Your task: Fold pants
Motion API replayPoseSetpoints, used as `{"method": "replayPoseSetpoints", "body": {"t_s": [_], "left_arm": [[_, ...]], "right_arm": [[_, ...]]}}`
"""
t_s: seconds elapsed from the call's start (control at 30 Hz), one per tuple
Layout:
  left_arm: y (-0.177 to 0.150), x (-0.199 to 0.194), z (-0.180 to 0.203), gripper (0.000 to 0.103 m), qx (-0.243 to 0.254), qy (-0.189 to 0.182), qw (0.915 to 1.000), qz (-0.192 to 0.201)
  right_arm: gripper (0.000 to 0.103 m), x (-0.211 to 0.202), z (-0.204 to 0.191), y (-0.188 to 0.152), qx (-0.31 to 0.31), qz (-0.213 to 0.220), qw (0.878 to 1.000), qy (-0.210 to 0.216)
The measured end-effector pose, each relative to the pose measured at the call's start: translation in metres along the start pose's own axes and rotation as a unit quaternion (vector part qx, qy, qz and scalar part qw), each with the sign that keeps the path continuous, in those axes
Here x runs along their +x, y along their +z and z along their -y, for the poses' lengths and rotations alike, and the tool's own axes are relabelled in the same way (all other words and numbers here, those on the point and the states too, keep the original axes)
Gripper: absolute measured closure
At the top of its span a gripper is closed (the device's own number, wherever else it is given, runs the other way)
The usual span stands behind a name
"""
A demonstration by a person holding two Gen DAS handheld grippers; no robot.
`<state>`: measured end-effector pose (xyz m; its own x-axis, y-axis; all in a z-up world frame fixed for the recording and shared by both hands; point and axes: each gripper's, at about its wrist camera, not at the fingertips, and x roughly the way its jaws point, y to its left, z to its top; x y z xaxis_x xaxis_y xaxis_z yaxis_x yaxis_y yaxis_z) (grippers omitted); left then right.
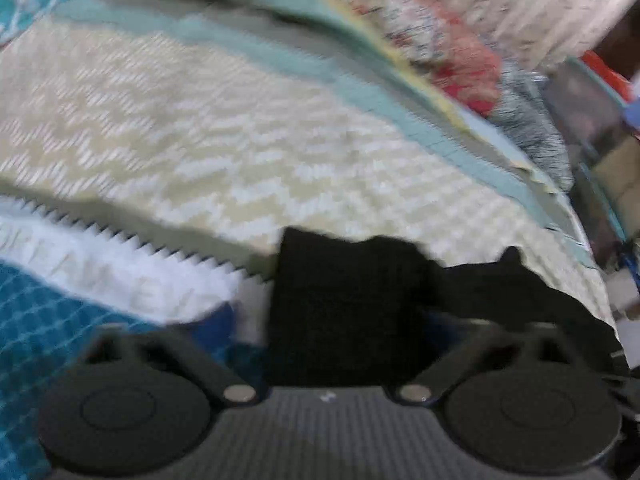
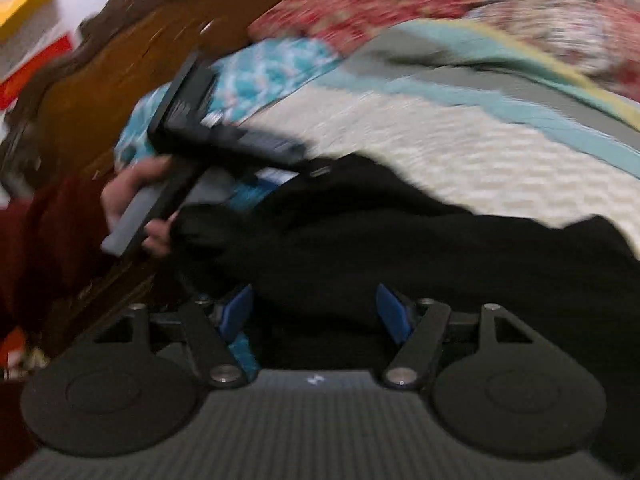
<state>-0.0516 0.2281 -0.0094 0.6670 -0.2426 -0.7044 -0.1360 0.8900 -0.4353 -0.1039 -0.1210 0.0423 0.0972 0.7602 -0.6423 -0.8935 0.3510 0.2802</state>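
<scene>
Clearly blurred, both views looked down onto a bed with a cream zigzag cover.

From the left wrist, the black pants lay bunched at 6 o'clock, running off toward 4 o'clock. Black cloth filled the gap of the left tongs; their fingers were mostly hidden by it, so I could not tell whether they pinched it or stood loose around it. A white cloth with a toothed edge lay at 8 o'clock, over a teal patterned sheet. A teal band crossed the cover toward 2 o'clock, with a red floral quilt beyond it.

From the right wrist, the pants spread from the centre out to 4 o'clock. The right tongs stood spread, their blue fingers well apart with black cloth between them; neither pad plainly pressed on it. At 9 o'clock a hand in a dark red sleeve held the other tool, its front end at the pants' edge. A brown wooden board rose behind it toward 10 o'clock, and the quilt lay at 12 o'clock.
</scene>
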Motion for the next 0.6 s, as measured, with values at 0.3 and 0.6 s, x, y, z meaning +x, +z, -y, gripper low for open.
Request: {"method": "replayPoseSetpoints", "body": {"t_s": [0.3,0.6], "left_arm": [[0.048,-0.083,-0.021,0.090,-0.096,-0.053,0.9817,0.156],[0.019,-0.034,-0.043,0.047,-0.103,0.049,0.9911,0.068]], "right_arm": [[0.088,0.021,-0.023,0.020,-0.081,0.007,0.997,-0.008],[0.057,0.089,-0.025,0.013,-0.069,-0.067,0.995,-0.009]]}}
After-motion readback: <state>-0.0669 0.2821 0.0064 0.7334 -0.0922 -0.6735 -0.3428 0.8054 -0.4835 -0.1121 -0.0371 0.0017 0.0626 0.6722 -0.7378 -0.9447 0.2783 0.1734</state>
